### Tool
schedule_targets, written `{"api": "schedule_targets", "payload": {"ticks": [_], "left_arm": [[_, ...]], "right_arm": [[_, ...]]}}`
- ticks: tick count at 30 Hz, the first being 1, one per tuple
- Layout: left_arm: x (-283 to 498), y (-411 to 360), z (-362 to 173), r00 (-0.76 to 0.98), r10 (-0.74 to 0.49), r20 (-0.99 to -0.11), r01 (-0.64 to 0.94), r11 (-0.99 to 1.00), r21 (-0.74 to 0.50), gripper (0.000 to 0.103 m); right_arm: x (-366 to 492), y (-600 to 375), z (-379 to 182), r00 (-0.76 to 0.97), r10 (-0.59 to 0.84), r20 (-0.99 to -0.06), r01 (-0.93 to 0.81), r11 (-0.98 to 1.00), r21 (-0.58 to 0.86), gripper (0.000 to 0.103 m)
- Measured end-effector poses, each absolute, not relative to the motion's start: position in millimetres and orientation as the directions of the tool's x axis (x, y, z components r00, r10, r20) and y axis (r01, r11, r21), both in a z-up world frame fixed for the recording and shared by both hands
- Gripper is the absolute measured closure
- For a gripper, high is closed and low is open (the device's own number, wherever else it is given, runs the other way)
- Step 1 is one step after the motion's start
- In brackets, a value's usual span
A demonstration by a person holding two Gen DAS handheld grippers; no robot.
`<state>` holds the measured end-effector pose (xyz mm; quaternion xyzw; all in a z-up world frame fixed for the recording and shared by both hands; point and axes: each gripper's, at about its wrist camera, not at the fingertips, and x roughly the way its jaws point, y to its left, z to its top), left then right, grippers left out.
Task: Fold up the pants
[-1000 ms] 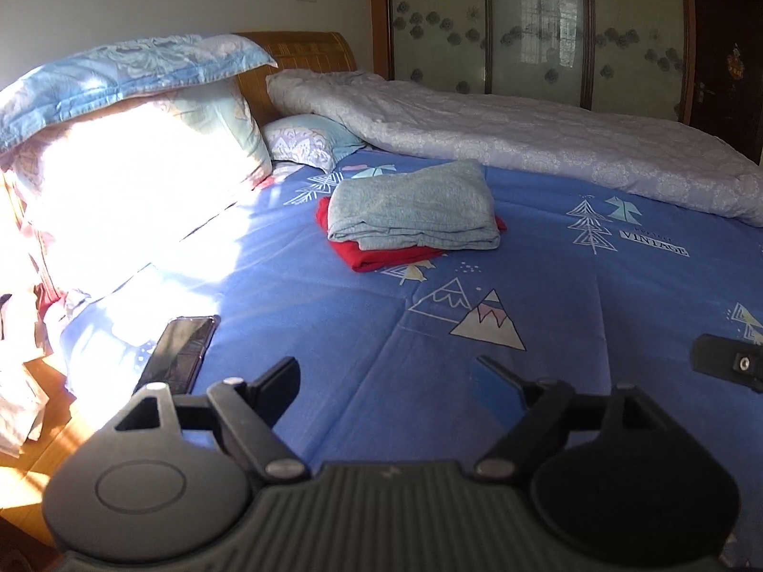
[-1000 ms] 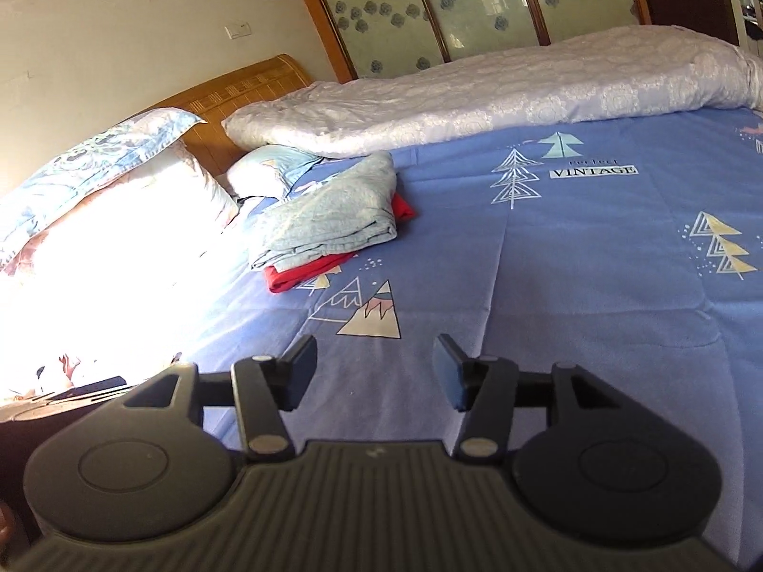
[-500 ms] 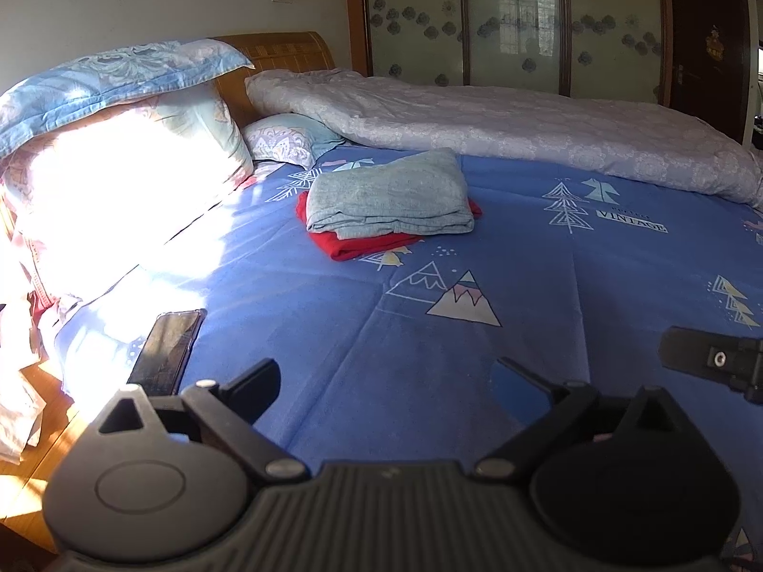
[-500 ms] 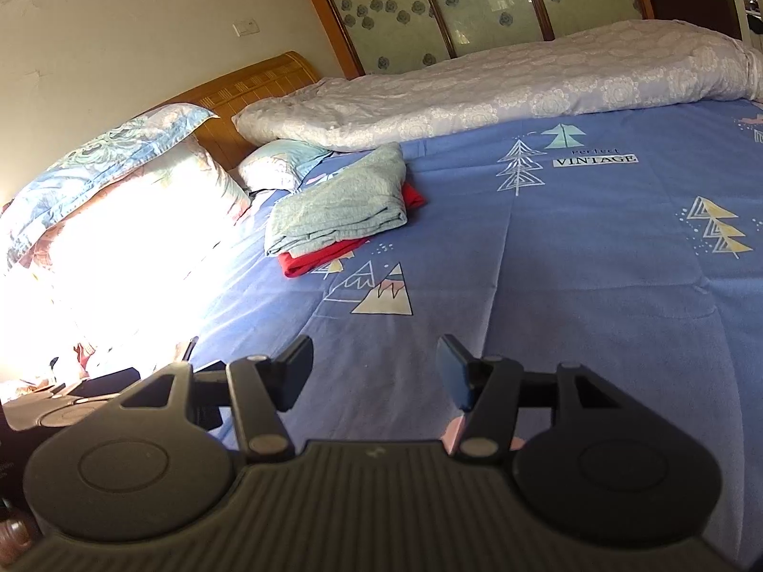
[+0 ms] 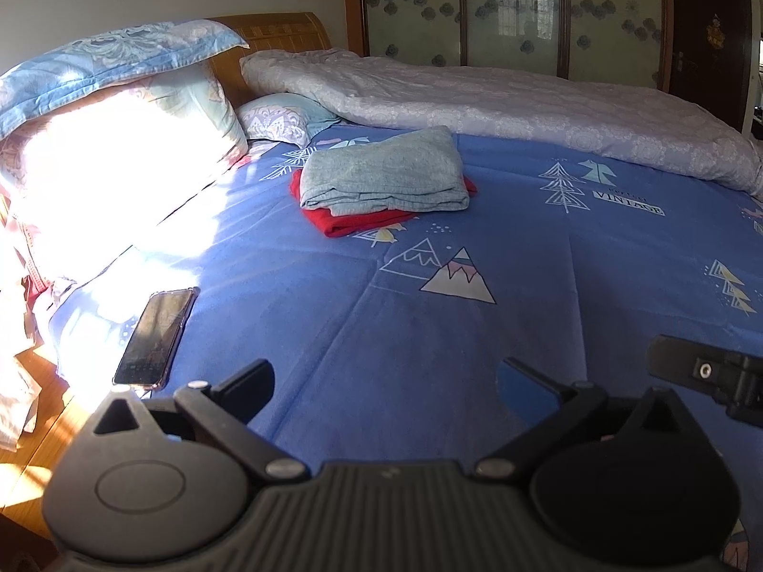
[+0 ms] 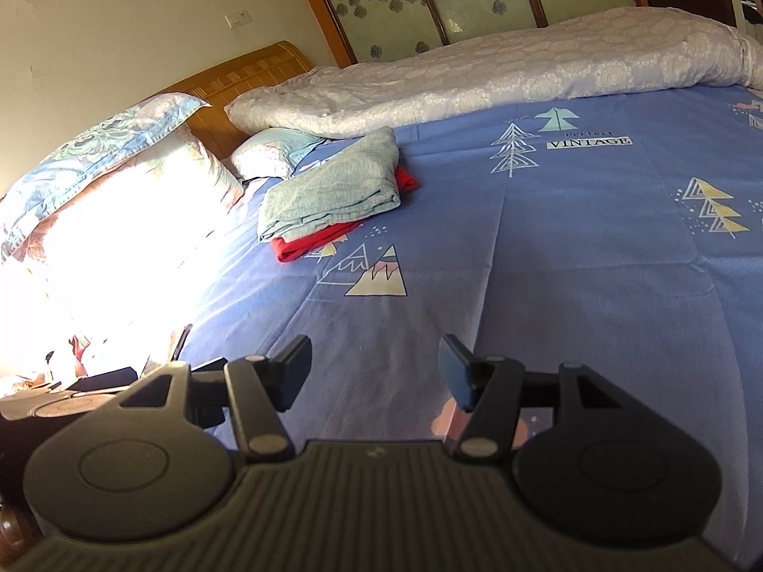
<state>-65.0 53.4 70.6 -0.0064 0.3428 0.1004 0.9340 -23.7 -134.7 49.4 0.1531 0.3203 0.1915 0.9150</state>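
Observation:
Folded light grey-blue pants (image 5: 386, 174) lie on top of a folded red garment (image 5: 362, 221) on the blue printed bedsheet (image 5: 429, 333), far ahead of both grippers. The stack also shows in the right wrist view, grey-blue pants (image 6: 334, 186) over the red garment (image 6: 314, 240). My left gripper (image 5: 386, 381) is open and empty, low over the sheet near the bed's front edge. My right gripper (image 6: 374, 364) is open and empty, also low over the sheet. A part of the right gripper (image 5: 706, 372) shows at the right edge of the left wrist view.
A black phone (image 5: 155, 336) lies on the sheet near the left edge. Pillows (image 5: 119, 143) are piled at the sunlit left by the wooden headboard (image 5: 276, 43). A white quilt (image 5: 524, 109) runs along the far side. Wooden floor (image 5: 43, 429) is at lower left.
Both grippers have drawn back from the folded stack, which now sits farther away. The left gripper's jaws have opened wider. The stack has not moved.

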Motion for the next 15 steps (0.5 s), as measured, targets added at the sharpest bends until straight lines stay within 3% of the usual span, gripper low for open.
{"api": "schedule_targets", "payload": {"ticks": [5, 15], "left_arm": [[-65, 47, 64, 0.737, 0.183, -0.65, -0.171, 0.982, 0.082, 0.0], [-62, 56, 48, 0.713, 0.119, -0.691, -0.162, 0.987, 0.003, 0.0]], "right_arm": [[-24, -137, 46, 0.723, 0.437, -0.534, -0.237, 0.884, 0.402, 0.041], [-29, -149, 25, 0.725, 0.344, -0.596, -0.123, 0.917, 0.379, 0.04]]}}
